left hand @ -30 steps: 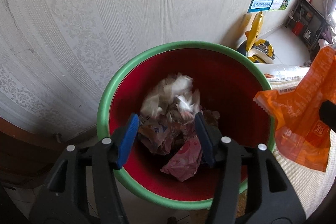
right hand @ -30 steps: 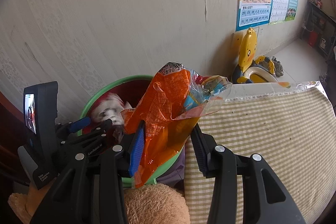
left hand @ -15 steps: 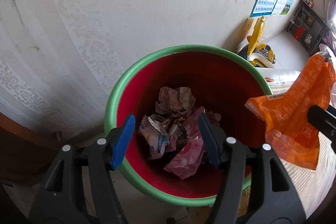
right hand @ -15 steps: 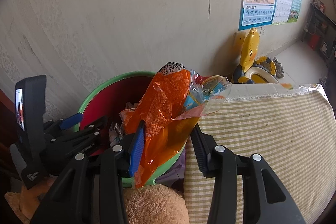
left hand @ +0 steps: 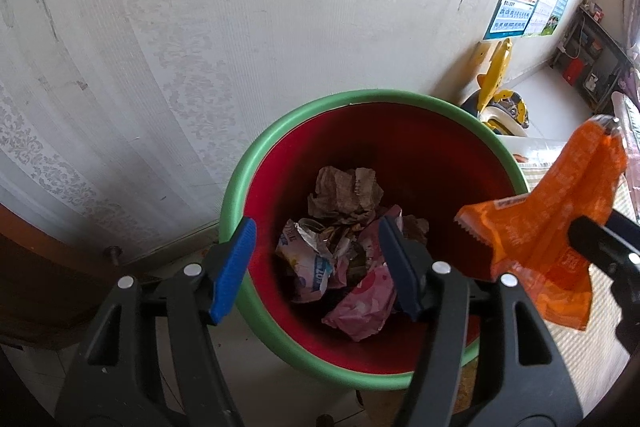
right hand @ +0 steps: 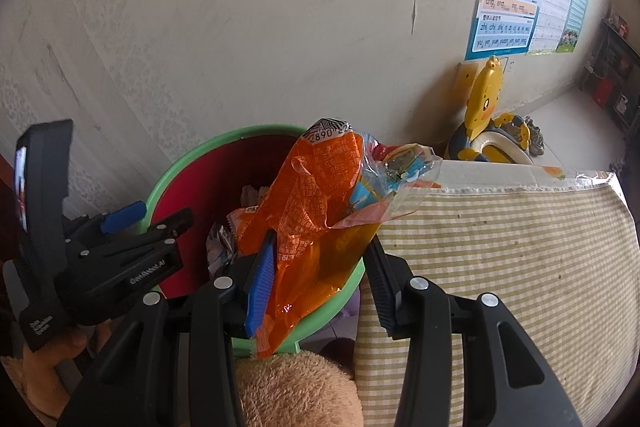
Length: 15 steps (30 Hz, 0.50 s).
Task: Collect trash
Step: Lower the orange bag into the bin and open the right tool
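Note:
A red bucket with a green rim (left hand: 280,131) stands by the wall and holds crumpled wrappers and paper (left hand: 344,227). My left gripper (left hand: 316,263) is open and empty above the bucket's near side. It also shows in the right wrist view (right hand: 136,223). My right gripper (right hand: 320,279) is shut on an orange snack wrapper (right hand: 312,223) and holds it over the bucket's (right hand: 188,163) right rim. The orange wrapper also shows at the right of the left wrist view (left hand: 552,227).
A patterned wall (left hand: 200,27) stands close behind the bucket. A bed with a green checked sheet (right hand: 500,247) lies to the right. A yellow child's potty (right hand: 488,123) stands by the wall. A tan plush toy (right hand: 292,391) lies below my right gripper.
A white crumpled wad that was dropping from my left gripper has settled into the bucket. My left gripper has pulled back and up. My right gripper with the orange wrapper has barely moved.

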Each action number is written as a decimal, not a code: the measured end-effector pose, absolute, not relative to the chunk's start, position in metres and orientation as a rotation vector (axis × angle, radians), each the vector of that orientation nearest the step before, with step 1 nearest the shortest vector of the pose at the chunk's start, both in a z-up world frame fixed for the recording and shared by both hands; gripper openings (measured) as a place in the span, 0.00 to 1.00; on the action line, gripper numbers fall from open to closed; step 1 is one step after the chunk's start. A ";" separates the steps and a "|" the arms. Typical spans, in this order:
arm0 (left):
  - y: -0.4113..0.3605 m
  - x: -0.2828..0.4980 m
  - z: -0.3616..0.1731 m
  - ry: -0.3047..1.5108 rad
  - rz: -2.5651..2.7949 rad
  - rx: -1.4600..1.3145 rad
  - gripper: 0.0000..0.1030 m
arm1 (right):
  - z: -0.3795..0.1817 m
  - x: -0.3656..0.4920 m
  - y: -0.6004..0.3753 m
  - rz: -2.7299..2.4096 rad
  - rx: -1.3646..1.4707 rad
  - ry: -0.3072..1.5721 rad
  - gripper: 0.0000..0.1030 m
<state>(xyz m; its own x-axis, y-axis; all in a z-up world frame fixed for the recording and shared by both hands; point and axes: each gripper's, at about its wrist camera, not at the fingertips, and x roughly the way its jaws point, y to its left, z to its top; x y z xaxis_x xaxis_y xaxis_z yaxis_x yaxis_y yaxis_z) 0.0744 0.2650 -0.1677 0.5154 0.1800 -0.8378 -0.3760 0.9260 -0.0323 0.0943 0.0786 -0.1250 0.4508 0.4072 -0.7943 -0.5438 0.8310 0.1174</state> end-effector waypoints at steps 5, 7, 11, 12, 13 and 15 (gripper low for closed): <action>0.274 0.069 -0.164 0.965 0.340 -0.235 0.59 | -0.127 0.093 0.088 0.598 -0.175 0.928 0.41; 0.276 0.068 -0.161 0.959 0.343 -0.233 0.59 | -0.127 0.091 0.091 0.601 -0.177 0.925 0.41; 0.281 0.066 -0.156 0.953 0.363 -0.221 0.59 | -0.127 0.089 0.095 0.614 -0.168 0.918 0.41; 0.282 0.065 -0.155 0.952 0.370 -0.216 0.59 | -0.127 0.089 0.096 0.616 -0.168 0.918 0.41; 0.283 0.064 -0.154 0.951 0.376 -0.213 0.59 | -0.128 0.089 0.096 0.618 -0.168 0.918 0.41; 0.285 0.062 -0.154 0.953 0.387 -0.210 0.59 | -0.127 0.089 0.098 0.620 -0.166 0.915 0.41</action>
